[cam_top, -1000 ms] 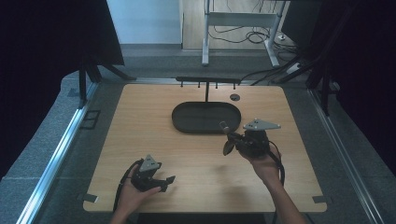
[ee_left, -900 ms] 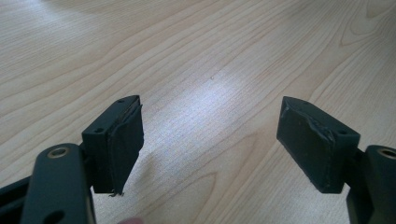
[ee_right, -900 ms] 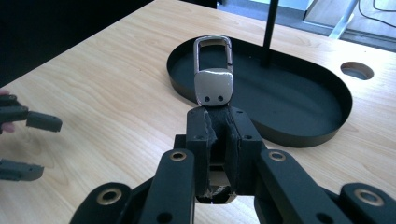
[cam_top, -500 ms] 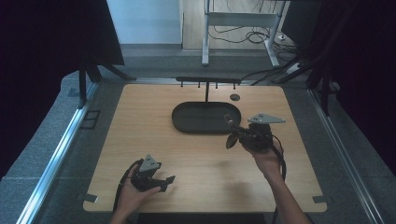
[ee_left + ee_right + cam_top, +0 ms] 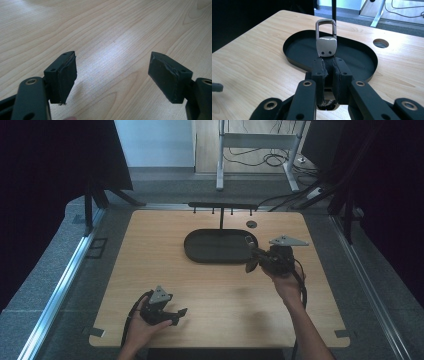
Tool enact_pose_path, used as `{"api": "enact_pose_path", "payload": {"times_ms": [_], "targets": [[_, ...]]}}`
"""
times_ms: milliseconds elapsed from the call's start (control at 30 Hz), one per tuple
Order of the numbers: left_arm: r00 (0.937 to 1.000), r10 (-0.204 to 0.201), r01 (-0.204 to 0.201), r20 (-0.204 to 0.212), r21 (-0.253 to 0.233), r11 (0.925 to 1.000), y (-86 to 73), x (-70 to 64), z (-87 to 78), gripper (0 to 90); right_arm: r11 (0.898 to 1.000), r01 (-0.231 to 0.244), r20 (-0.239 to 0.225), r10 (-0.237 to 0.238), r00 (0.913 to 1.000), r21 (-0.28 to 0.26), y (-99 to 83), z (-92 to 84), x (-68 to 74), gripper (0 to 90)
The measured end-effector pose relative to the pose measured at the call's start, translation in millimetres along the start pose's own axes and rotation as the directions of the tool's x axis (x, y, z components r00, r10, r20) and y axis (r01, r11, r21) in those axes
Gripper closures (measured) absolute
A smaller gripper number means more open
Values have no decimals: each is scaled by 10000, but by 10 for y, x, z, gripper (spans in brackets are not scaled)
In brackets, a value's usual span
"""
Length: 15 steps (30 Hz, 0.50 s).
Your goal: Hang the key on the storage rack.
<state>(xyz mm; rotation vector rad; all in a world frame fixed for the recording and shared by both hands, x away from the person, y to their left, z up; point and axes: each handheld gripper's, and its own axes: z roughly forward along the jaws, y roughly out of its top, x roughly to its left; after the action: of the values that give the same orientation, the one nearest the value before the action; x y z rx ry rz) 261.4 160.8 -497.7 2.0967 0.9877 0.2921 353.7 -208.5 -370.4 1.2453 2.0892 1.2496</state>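
From the high view, we are holding the right gripper (image 5: 251,254) at the right-hand end of the black oval tray (image 5: 197,254), its tips over the tray's rim, while our left gripper (image 5: 176,312) is resting near the front edge of the wooden table (image 5: 150,270), well apart from the tray. A thin black rack with small pegs (image 5: 222,207) is standing along the table's far edge, its upright post rising behind the tray, and a round grommet hole (image 5: 251,224) is sitting just beyond the tray's right end.

In the left gripper view, we are keeping the jaws released, the two black pads (image 5: 166,76) standing wide apart with bare wood grain between them.

In the right gripper view, we are clenching the right gripper (image 5: 329,65) on a metal key-ring clasp (image 5: 326,37): the pads are pressing on a dark strap at its base, and the silver plate with two rivets and the rectangular loop above it are standing upright beyond the tips. The clasp is hanging over the near rim of the tray (image 5: 294,60), with the grommet hole (image 5: 380,43) off to the right of it.
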Motion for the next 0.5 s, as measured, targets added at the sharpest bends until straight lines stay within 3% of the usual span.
{"api": "enact_pose_path", "payload": {"times_ms": [500], "targets": [[10000, 6, -6, -2, 13, 10000, -2, 2, 2, 233, 9997, -247, 402, 248, 9989, -42, 94, 144, -95, 808]]}}
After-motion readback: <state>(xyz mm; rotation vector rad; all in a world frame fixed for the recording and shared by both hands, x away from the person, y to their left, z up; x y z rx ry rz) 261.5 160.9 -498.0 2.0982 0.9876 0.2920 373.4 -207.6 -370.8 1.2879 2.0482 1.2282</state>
